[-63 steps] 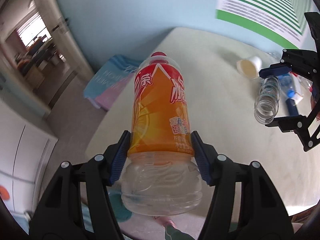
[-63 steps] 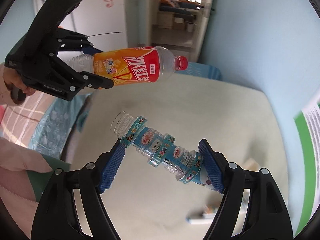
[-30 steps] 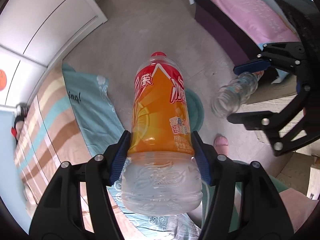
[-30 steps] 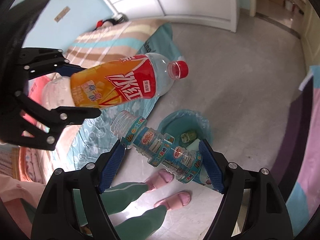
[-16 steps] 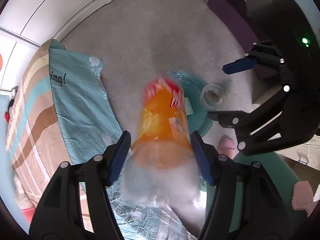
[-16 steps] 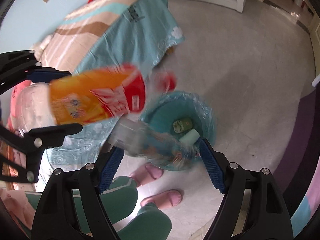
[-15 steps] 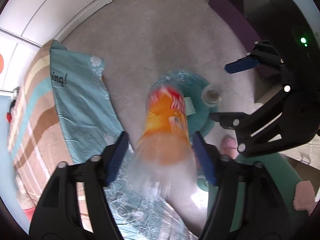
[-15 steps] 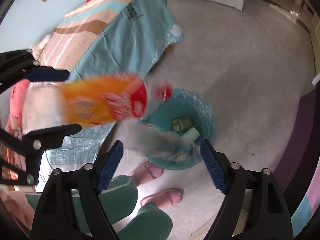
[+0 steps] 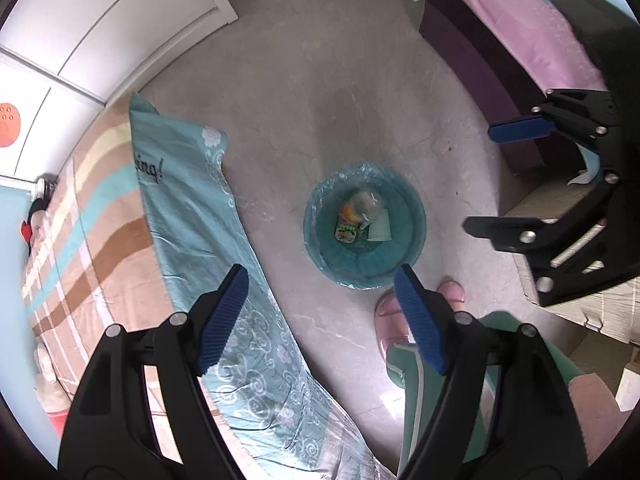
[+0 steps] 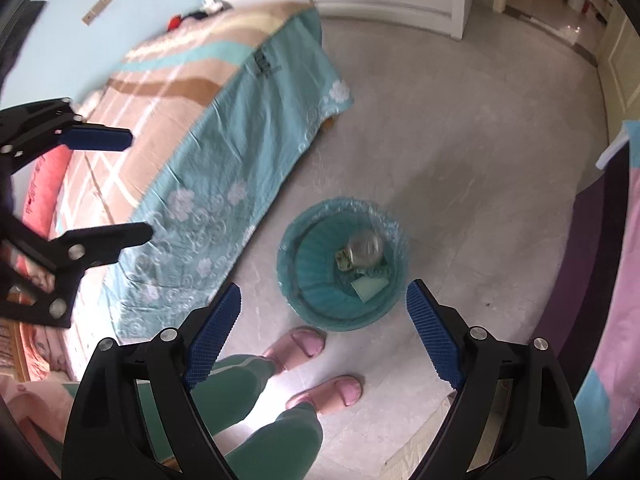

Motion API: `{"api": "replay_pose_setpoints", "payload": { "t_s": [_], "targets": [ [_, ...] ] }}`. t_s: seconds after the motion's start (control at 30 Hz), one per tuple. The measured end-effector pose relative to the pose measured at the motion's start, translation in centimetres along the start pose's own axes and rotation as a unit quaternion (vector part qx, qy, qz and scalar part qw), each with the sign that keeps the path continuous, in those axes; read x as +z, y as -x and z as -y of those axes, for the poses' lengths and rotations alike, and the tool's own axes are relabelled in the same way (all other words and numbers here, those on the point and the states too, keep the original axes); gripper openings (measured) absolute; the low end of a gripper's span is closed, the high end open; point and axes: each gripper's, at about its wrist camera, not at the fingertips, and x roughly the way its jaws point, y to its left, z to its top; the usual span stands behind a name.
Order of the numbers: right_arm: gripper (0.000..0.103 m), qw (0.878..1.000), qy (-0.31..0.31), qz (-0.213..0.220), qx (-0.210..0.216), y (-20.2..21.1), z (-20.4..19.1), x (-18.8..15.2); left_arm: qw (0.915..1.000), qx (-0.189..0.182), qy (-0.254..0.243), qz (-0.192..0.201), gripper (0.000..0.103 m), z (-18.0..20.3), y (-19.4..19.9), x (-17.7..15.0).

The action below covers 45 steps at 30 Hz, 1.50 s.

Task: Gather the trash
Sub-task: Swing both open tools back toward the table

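A teal-lined trash bin [image 9: 408, 216] [image 10: 316, 248] stands on the grey floor below both grippers. Inside it lie the orange-label bottle [image 9: 347, 210], a clear bottle [image 10: 365, 247], a small green carton [image 9: 346, 232] and a pale cup [image 9: 380, 228]. My left gripper [image 9: 322, 286] is open and empty, high above the bin. My right gripper [image 10: 324, 308] is open and empty, also above the bin. Each gripper shows in the other's view, the right one [image 9: 516, 176] and the left one [image 10: 108, 184], both open.
A bed with a teal and striped cover [image 9: 180, 216] [image 10: 224, 128] lies left of the bin. A purple bed frame with pink bedding [image 9: 500, 40] is at the right. The person's green-trousered legs and pink slippers [image 10: 304, 344] stand just before the bin. White wardrobe doors [image 9: 100, 12] lie beyond.
Both grippers opened and let their bottles drop. The orange bottle and the clear bottle now lie in the bin. Both grippers are empty.
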Motion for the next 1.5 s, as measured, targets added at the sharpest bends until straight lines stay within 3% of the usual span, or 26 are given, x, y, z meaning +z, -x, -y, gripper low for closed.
{"api": "replay_pose_setpoints", "payload": {
  "t_s": [0.3,0.4,0.5,0.6,0.67,0.77,0.9,1.03,1.2,1.37,1.5],
  "targets": [
    [0.085,0.993,-0.049,0.106,-0.033,14.9,-1.1,-2.6,0.9962,-0.006,-0.067,0.055,0.073,1.3,9.0,2.6],
    [0.085,0.984,-0.084,0.147,-0.063,20.0,-0.5,-5.0,0.9901,-0.001,-0.11,0.087,0.073,3.5,12.3,4.1],
    [0.086,0.969,-0.13,0.178,-0.108,24.7,0.7,-8.6,0.9778,-0.005,-0.166,0.128,0.076,6.9,15.7,6.0],
    [0.087,0.946,-0.192,0.201,-0.165,28.9,2.1,-13.5,0.9586,-0.024,-0.228,0.169,0.081,11.6,18.8,7.6],
    [0.087,0.929,-0.231,0.209,-0.198,31.0,2.5,-16.9,0.9414,-0.046,-0.274,0.191,0.083,15.6,20.8,8.1],
    [0.087,0.893,-0.304,0.221,-0.246,34.0,2.6,-23.8,0.9156,-0.081,-0.334,0.208,0.085,21.7,22.7,7.9],
    [0.088,0.851,-0.378,0.231,-0.282,36.7,1.6,-32.5,0.8803,-0.108,-0.408,0.217,0.086,29.5,24.3,6.3],
    [0.088,0.819,-0.432,0.232,-0.298,37.9,0.7,-40.2,0.8427,-0.128,-0.474,0.221,0.086,37.5,25.7,3.6],
    [0.088,0.788,-0.479,0.231,-0.31,39.4,1.0,-49.5,0.817,-0.131,-0.518,0.217,0.087,47.2,26.3,1.3],
    [0.088,0.767,-0.509,0.224,-0.32,41.6,2.4,-56.6,0.8028,-0.138,-0.544,0.201,0.092,55.7,27.0,-0.8],
    [0.088,0.757,-0.527,0.216,-0.321,43.1,3.1,-61.6,0.797,-0.145,-0.556,0.186,0.092,61.9,27.3,-2.1]
  ]
}}
